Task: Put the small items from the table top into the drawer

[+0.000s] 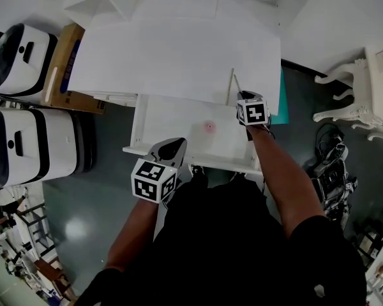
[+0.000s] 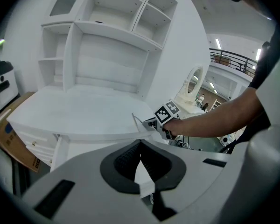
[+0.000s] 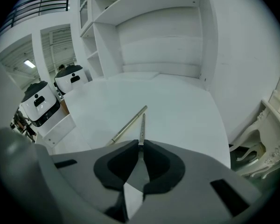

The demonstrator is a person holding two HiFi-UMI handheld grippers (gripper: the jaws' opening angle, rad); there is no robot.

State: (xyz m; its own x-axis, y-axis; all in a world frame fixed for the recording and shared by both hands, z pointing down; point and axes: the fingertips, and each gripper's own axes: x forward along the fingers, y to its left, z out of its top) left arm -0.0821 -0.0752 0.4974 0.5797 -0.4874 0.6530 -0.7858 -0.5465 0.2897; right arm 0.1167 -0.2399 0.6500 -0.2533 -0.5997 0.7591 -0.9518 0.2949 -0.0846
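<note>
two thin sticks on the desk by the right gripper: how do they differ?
The brass-coloured round rod is thicker and plain; the thin grey flat strip is narrower, with a row of small holes. The rod lies free on the white desk top; the strip's near end is clamped between the fingers of the right gripper. In the right gripper view the rod slants left; the strip runs straight out. Both are long, slender and metallic.
</note>
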